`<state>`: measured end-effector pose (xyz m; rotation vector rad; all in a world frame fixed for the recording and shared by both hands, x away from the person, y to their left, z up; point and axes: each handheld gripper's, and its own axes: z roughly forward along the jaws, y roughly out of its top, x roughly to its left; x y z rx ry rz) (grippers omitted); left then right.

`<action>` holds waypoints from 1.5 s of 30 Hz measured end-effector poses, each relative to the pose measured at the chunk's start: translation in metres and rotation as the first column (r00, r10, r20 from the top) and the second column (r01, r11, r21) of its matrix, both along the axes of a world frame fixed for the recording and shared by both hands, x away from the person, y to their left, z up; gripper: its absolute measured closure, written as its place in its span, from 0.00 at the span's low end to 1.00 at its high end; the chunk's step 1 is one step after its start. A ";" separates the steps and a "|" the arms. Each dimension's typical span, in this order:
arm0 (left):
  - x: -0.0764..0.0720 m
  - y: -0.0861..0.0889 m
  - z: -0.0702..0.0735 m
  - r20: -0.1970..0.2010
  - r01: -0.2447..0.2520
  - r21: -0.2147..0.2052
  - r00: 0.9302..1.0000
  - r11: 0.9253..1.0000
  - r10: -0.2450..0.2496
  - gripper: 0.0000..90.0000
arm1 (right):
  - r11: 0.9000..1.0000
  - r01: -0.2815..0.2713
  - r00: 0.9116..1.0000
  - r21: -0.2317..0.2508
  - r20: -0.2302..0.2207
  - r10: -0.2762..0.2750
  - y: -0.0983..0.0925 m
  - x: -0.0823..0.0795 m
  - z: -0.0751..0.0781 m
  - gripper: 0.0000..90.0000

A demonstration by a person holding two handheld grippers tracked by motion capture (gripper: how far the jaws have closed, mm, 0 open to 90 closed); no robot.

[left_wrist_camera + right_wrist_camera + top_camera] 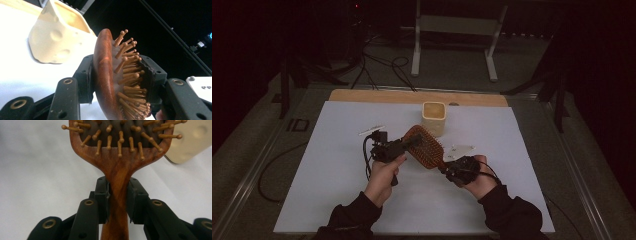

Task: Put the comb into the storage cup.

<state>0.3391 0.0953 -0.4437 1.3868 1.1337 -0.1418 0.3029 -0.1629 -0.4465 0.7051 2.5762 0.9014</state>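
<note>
Hairbrush (pixel 424 146), wooden with peg bristles, held up over the white table sheet (pixel 337 175) between both grippers, just in front of the cream cup (pixel 434 118). Clamped across its head by the left gripper (pixel 412 142), one jaw on the smooth back and the other pressed into the bristles, as seen in the left gripper view. Pinched at the handle just below the head by the right gripper (pixel 117 200), jaws closed tight on either side of the wood.
</note>
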 end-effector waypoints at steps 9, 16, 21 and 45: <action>0.000 -0.001 0.018 0.055 0.020 -0.008 0.998 1.000 -0.019 0.61 | 0.998 0.009 1.000 0.056 0.020 -0.010 -0.001 -0.001 0.006 0.81; -0.003 -0.005 0.036 0.099 0.032 0.023 0.994 0.999 -0.034 0.62 | 0.995 0.015 0.999 0.096 0.032 -0.018 -0.004 -0.002 0.015 0.80; -0.002 -0.007 0.042 0.138 0.006 0.084 0.990 0.996 -0.017 0.62 | 0.992 0.044 0.999 0.116 0.008 -0.045 -0.006 0.000 0.016 0.48; 0.006 0.004 0.098 0.258 -0.011 0.147 0.966 0.989 -0.027 0.62 | 0.973 0.154 0.988 0.169 -0.041 -0.149 -0.035 -0.006 -0.007 0.11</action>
